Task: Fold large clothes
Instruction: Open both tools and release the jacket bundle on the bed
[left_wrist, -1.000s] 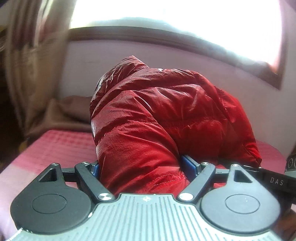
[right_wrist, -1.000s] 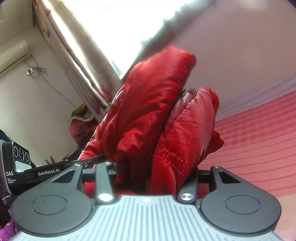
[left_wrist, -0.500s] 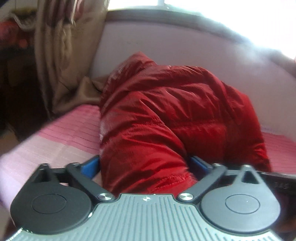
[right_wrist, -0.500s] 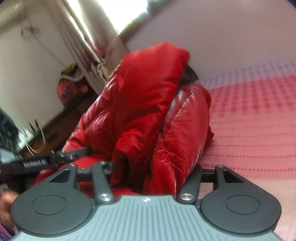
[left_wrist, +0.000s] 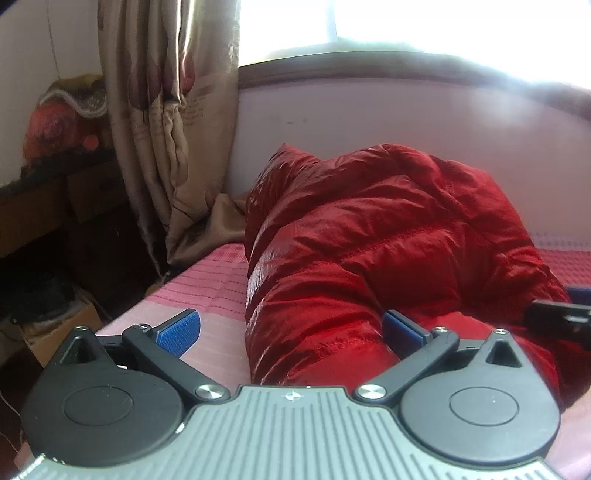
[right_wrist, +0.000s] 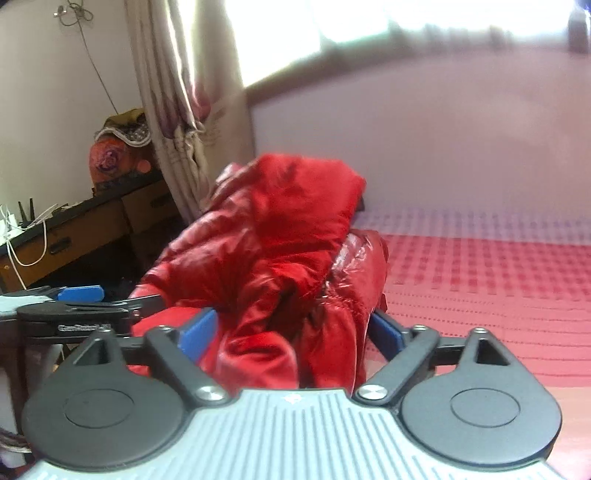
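On the pink bed, red jacket lengthwise toward wall, both tools just spread, gripping nothing.

Your wrist cameras sit low, close behind each gripper, facing the far window wall. Both share the red jacket, nearby.

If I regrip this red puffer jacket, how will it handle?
The red puffer jacket is likely floppy: it lies slumped in soft folds on the bed. Its glossy shell looks slippery, and the puffed quilting suggests it is light for its bulk.
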